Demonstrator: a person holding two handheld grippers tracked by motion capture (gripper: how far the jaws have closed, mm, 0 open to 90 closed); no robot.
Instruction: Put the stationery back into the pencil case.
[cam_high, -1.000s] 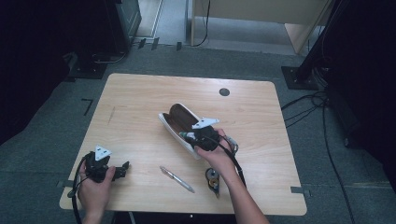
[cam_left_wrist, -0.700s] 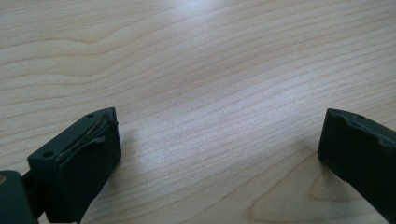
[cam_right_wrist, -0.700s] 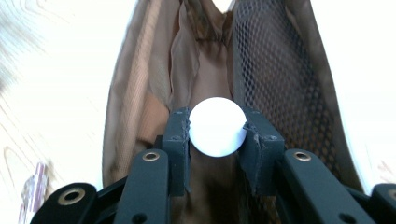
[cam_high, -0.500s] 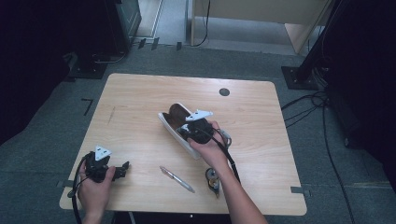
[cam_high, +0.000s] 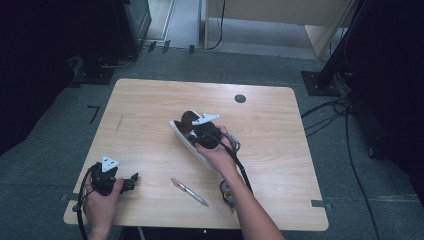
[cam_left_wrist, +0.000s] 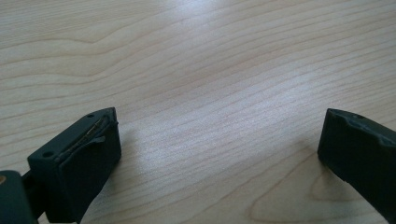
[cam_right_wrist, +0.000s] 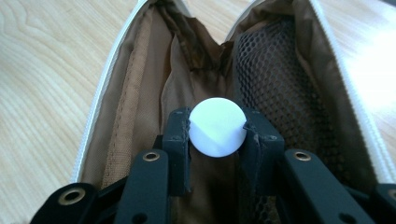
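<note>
An open white pencil pouch (cam_high: 178, 134) with brown lining (cam_right_wrist: 140, 93) and a mesh pocket (cam_right_wrist: 275, 79) lies at the table's middle. My right gripper (cam_high: 199, 132) hovers over its opening, shut on a small white round thing (cam_right_wrist: 217, 127) held between the jaws above the lining (cam_right_wrist: 217, 128). My left gripper (cam_high: 132, 181) rests at the table's front left, far from the pouch. Its jaws stand wide apart (cam_left_wrist: 219, 140) over bare wood, with nothing between them.
A pen (cam_high: 190, 192) lies near the front edge, between the two hands. A small round object (cam_high: 227, 192) sits beside the right forearm. The wooden table (cam_high: 150, 100) has a black grommet (cam_high: 240, 98) at the back. Dark floor and cables surround it.
My right gripper has moved back and to the left along the pouch, carrying the white round thing. The left gripper has stayed where it was.
</note>
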